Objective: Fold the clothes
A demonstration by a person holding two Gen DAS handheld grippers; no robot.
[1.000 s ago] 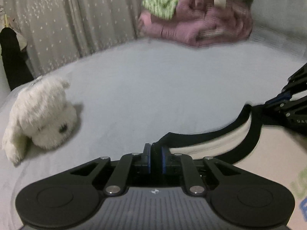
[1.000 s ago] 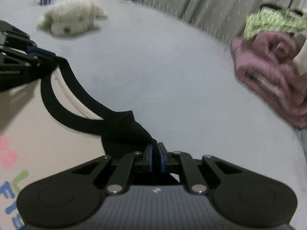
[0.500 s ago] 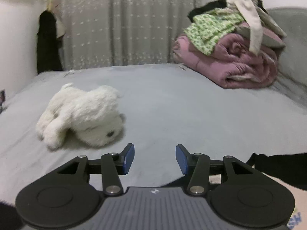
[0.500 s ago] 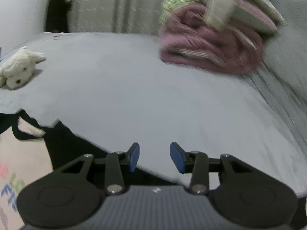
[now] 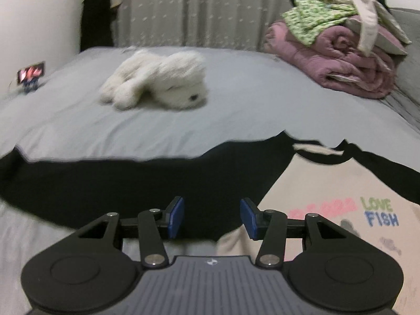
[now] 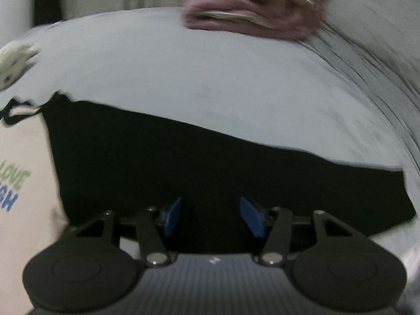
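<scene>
Cream raglan T-shirt with black sleeves and a "LOVE FISH" print (image 5: 328, 183) lies spread flat, front up, on the grey bedsheet (image 5: 236, 110). Judged step: garment laid out, first fold not yet begun.

Left gripper (image 5: 212, 218) hangs over the black left-side sleeve (image 5: 105, 181), blue pads apart, nothing between them; shirt body sits at 2 o'clock from it. Right gripper (image 6: 213, 216) hangs over the other black sleeve (image 6: 210, 157); its jaws are opening, nothing pinched, sleeve cloth only below them. Shirt body at 9 o'clock in the right wrist view.

Next move, likely: each gripper drops onto its sleeve edge, pinches one layer, carries it inward over the print. Thin cloth on a soft bed, so pinching the sheet too is a risk.

Containers: none in view. Loose stuff only: white plush dog (image 5: 160, 78) at 11 o'clock, rolled pink quilt with green and cream clothes piled on top (image 5: 349, 60) at 1 o'clock.
</scene>
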